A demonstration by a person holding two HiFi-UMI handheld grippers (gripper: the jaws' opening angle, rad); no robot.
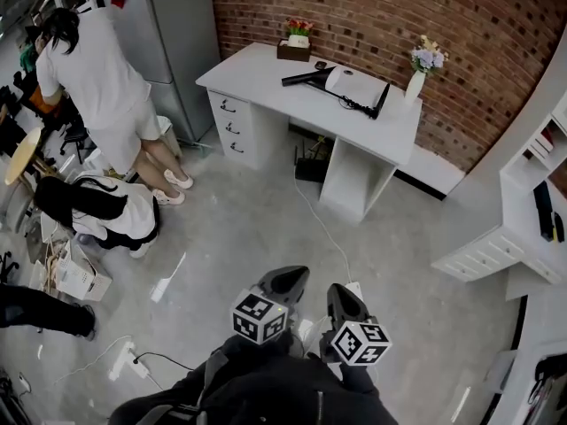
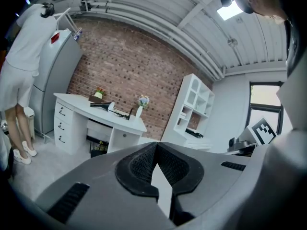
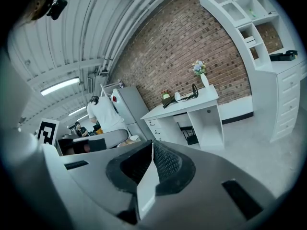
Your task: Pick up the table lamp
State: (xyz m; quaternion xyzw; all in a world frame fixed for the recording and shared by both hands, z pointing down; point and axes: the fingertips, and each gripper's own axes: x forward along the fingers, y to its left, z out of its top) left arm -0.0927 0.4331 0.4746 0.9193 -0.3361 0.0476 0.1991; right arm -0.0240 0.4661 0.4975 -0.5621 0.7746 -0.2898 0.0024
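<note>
White desk tabletop (image 1: pixel 266 73) stands against the brick wall (image 1: pixel 372 16) and serves as reference. Table lamp (image 1: pixel 347 85) rests low on the tabletop, right of centre: a white round part with black pieces on either side. A small flower box (image 1: pixel 297 48) sits at the tabletop's back edge, left of the lamp, and a white vase of flowers (image 1: pixel 416 80) stands at its right end, just beside the lamp. Left gripper (image 1: pixel 288 279) and right gripper (image 1: pixel 342 296) are side by side over the floor (image 1: pixel 248 228), well apart from the tabletop and aimed toward it. Fingers of both are closed together with nothing between them. A person in white (image 1: pixel 97 78) stands left of the tabletop, by a grey refrigerator (image 1: pixel 177 34).
</note>
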